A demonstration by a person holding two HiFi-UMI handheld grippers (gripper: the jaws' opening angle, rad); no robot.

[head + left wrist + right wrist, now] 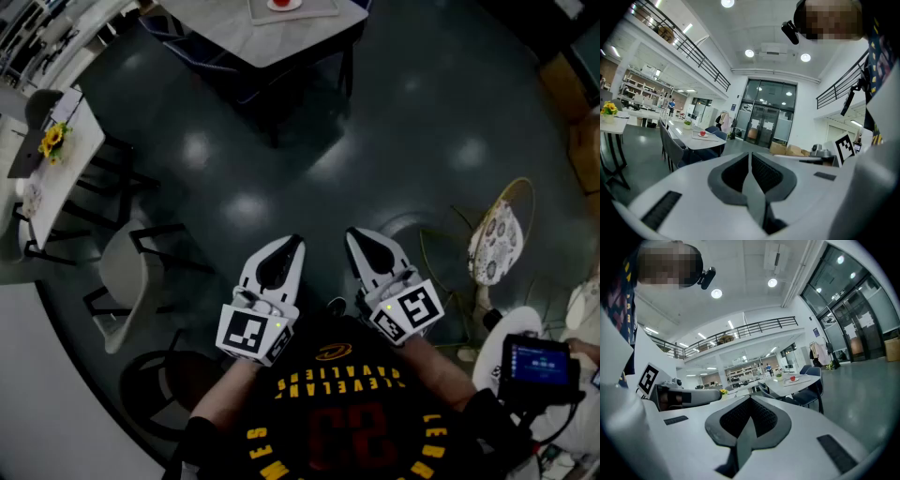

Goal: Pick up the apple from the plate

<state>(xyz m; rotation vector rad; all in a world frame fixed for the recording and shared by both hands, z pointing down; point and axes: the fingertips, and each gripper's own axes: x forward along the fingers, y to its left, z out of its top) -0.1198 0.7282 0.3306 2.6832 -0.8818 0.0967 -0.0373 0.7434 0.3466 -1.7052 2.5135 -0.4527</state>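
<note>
On the pale marble-look table [302, 36] at the top of the head view sits a small white plate [284, 7] holding the round red apple [281, 3], with a light rectangular mat [319, 9] under the plate. Both gripper views find the same apple [702, 133] [792, 378] far off on that table, and farther along the tabletop stands a small pot with a green plant [687, 123]. Dark blue chairs [715, 131] are drawn up at the table's sides.

Well short of the table, over the glossy dark grey floor [234, 178], the white left gripper [292, 242] and the white right gripper [356, 234] are held side by side, roughly level. Each has its ribbed grey jaws clenched together with nothing between them.

Left of the table, a second white table [70, 159] carries a vase of yellow flowers [53, 139]. Beyond the table, the room is a tall white hall with a railed upper gallery [701, 61], glass entrance doors [768, 122] and cardboard boxes [787, 150] near them.
</note>
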